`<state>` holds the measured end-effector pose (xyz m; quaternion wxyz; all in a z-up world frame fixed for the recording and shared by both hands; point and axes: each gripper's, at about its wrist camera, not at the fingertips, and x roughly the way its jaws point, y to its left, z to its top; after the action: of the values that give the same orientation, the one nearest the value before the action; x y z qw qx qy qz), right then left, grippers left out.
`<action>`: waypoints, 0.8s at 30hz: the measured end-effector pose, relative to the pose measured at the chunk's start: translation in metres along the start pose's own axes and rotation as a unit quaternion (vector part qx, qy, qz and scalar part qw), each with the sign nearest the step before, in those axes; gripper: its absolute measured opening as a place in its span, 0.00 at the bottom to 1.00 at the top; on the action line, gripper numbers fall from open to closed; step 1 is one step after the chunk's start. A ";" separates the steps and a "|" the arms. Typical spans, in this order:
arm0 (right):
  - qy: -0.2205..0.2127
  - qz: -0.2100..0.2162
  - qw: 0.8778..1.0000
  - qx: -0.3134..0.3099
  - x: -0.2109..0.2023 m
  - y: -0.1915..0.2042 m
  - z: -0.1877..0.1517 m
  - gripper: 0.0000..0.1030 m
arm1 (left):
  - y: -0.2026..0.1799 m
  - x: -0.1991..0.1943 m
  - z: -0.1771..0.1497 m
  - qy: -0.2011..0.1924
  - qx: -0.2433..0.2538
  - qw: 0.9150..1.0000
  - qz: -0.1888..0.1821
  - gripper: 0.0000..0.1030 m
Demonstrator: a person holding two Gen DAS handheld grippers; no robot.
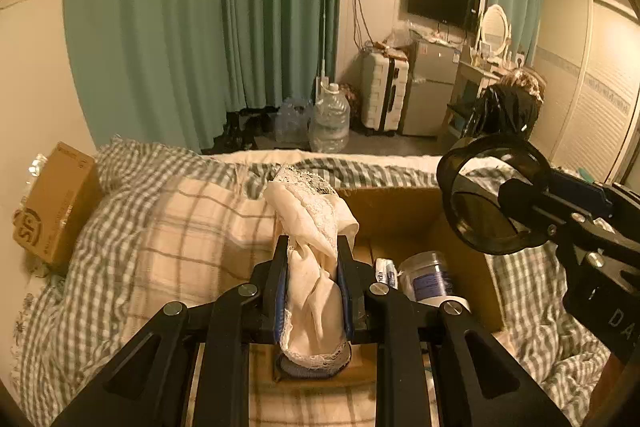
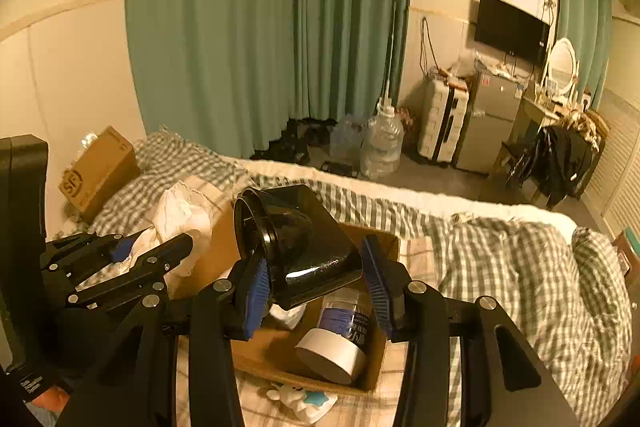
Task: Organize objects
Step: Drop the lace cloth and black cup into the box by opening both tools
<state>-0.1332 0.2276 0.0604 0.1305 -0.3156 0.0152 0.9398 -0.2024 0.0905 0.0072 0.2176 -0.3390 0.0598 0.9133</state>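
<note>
The left gripper point(image 1: 313, 255) is clamped tight on a cream lace-trimmed garment point(image 1: 316, 227), held above the open cardboard box point(image 2: 376, 359) on the checked bedding point(image 2: 520, 267). The right gripper point(image 2: 316, 279) pinches a black plastic funnel-like piece point(image 2: 304, 247) over the same box — a white-capped jar point(image 2: 340, 339) lies inside.

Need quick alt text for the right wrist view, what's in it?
Right tongs grip a black funnel-shaped object over an open cardboard box on the checked bed; a white-lidded jar lies inside. At left, the left tongs hold cream lace fabric.
</note>
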 end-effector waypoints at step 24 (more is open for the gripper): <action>-0.003 0.010 0.998 0.058 -0.001 -0.043 -0.013 0.71 | -0.003 0.002 -0.004 0.008 -0.005 1.000 0.012 0.90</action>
<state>-0.1140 0.2676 0.0529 0.1396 -0.3043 0.0720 0.9395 -0.1999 0.0929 0.0032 0.2044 -0.3461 0.0613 0.9136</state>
